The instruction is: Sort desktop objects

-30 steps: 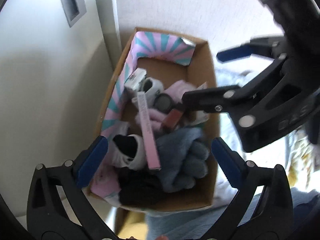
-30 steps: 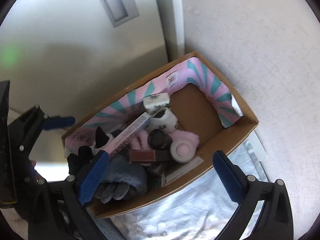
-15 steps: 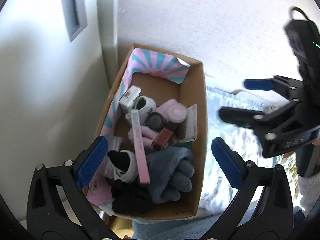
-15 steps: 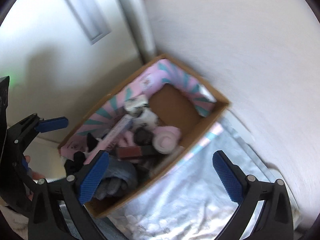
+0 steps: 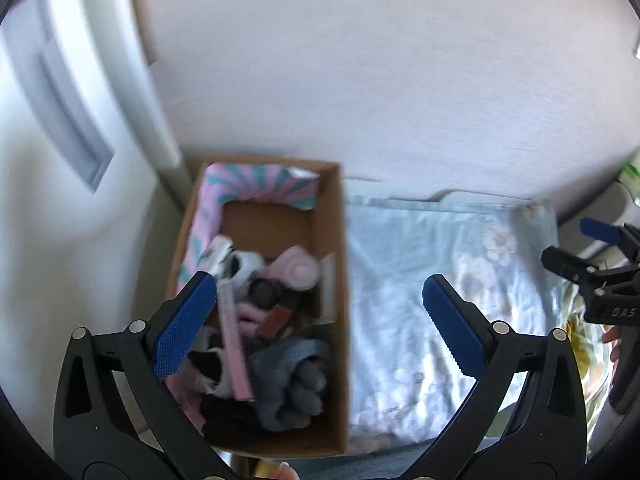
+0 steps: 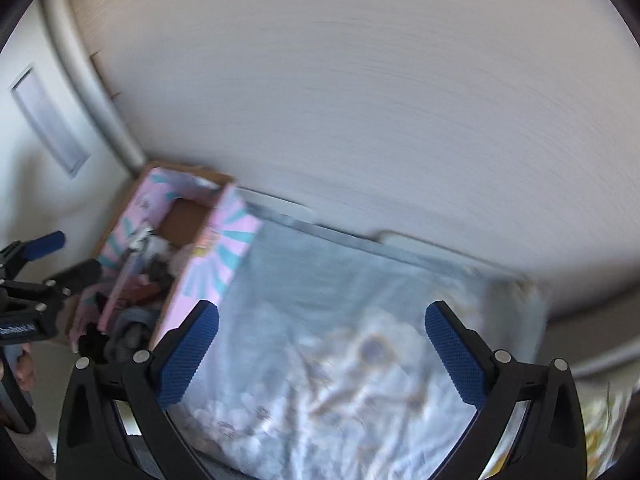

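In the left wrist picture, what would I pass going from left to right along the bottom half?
White panelled door → brown cardboard box full of socks and gloves → pale blue floral cloth → the other black gripper with blue tips.

Matt cardboard box (image 5: 340, 280), fuzzy knit gloves (image 5: 292, 384) — seemingly crinkled cotton cloth (image 6: 340, 340)

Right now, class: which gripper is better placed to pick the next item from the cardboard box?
Left. The left gripper hangs open over the cardboard box; the right gripper is open over the floral cloth beside it.

Both wrist views from above, facing the wall; shared cardboard box (image 5: 338, 280), seemingly nearer the left.
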Demonstrator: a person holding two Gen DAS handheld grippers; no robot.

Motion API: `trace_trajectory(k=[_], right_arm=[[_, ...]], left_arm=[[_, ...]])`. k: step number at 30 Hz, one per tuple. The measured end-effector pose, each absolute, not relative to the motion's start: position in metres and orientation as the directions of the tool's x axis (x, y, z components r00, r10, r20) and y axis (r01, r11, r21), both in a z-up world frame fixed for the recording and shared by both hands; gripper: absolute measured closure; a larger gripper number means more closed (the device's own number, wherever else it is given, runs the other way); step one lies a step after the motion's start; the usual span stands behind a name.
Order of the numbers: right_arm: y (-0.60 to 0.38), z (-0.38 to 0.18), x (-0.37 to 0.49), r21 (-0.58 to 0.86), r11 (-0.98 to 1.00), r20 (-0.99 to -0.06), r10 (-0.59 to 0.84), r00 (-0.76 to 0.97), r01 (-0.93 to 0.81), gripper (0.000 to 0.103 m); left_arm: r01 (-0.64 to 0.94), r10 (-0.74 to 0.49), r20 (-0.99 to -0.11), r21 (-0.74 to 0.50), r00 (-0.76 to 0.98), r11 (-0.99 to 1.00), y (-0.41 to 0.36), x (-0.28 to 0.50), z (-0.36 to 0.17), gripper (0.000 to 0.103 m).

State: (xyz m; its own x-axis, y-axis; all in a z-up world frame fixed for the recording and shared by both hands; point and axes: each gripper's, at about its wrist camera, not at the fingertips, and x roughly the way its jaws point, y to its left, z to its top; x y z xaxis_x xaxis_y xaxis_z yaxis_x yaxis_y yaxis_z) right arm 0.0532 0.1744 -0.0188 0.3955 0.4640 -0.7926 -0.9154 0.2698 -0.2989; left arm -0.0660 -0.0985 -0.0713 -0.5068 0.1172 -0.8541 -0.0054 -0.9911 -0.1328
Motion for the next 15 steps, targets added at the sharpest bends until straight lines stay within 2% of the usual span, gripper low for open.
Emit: trace_trajectory(k=[15], right_arm=[[0.095,-0.009,0.055,-0.337,0.446,-0.701,0.469,0.538,-0.829,0.0]], left_arm=[[-0.057,0.084,-0.833,-0.062,-0.547,-0.996,-0.053,-0.039,-0.055,0.0]])
